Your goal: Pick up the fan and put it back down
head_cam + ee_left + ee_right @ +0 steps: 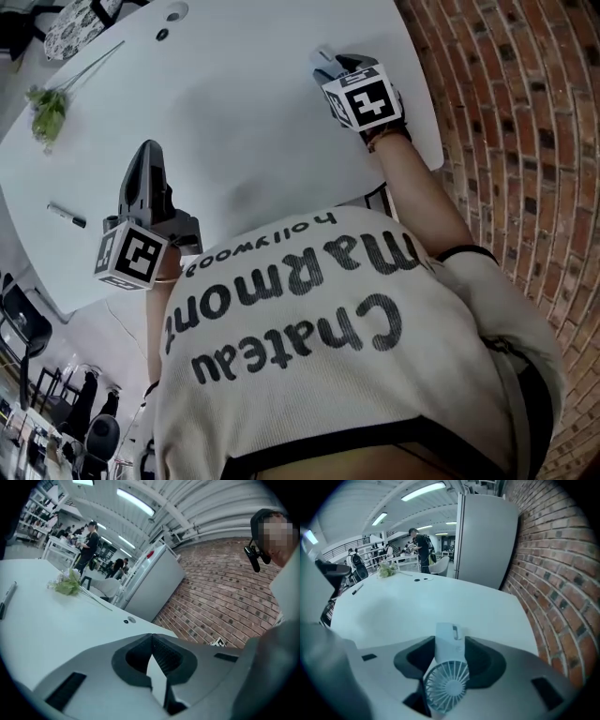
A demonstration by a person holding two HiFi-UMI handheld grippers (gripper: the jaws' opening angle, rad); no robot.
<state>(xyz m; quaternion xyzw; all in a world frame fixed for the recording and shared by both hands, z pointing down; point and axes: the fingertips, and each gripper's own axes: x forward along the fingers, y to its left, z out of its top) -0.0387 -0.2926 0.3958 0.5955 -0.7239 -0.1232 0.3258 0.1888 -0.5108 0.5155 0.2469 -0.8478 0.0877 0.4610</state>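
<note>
The right gripper [449, 644] has its jaws clamped on the small white fan [446, 682], whose handle points away over the far right part of the white table [234, 122], near the brick wall [553, 573]. The left gripper [152, 638], jaws together with nothing between them, hangs over the table's near left.

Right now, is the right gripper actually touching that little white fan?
Touching. In the right gripper view, the fan sits with its handle between the jaws of the right gripper, and both jaws press against the handle's sides.
</note>
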